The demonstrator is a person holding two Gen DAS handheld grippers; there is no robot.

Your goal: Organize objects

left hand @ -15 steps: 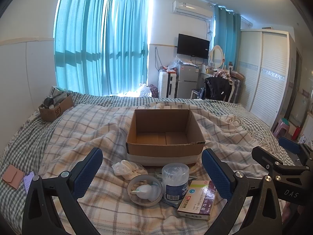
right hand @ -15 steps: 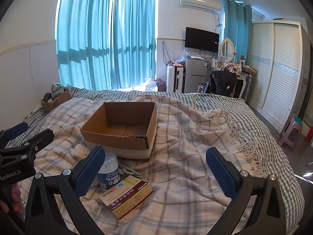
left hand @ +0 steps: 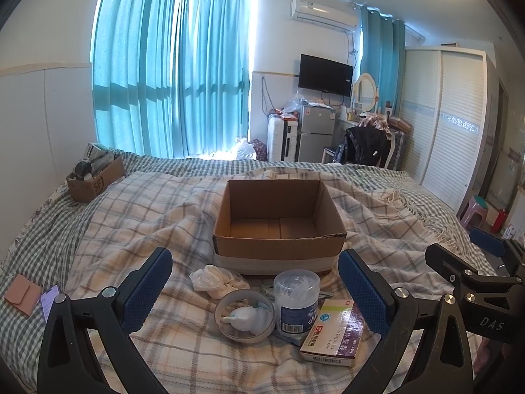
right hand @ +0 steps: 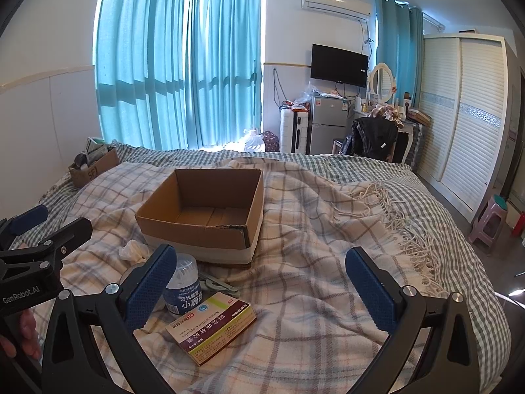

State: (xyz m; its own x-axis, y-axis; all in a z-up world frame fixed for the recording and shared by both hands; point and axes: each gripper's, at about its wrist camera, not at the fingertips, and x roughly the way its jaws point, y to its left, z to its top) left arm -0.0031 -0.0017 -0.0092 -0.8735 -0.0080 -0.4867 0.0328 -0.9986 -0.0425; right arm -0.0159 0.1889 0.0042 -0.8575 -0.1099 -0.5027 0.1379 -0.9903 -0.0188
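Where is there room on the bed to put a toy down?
The blanket right of the cardboard box, toward the fringe, is bare. In front of the box it's crowded: cotton swab jar, medicine box, tape roll.

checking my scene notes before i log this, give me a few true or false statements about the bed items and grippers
1. The cardboard box is empty. True.
2. The left gripper holds the swab jar. False: its jaws are open with nothing between the pads.
3. The medicine box lies flat on the blanket. True.
4. The tape roll is inside the cardboard box. False: it lies on the blanket in front of it, beside the swab jar.
5. The right gripper is open. True.
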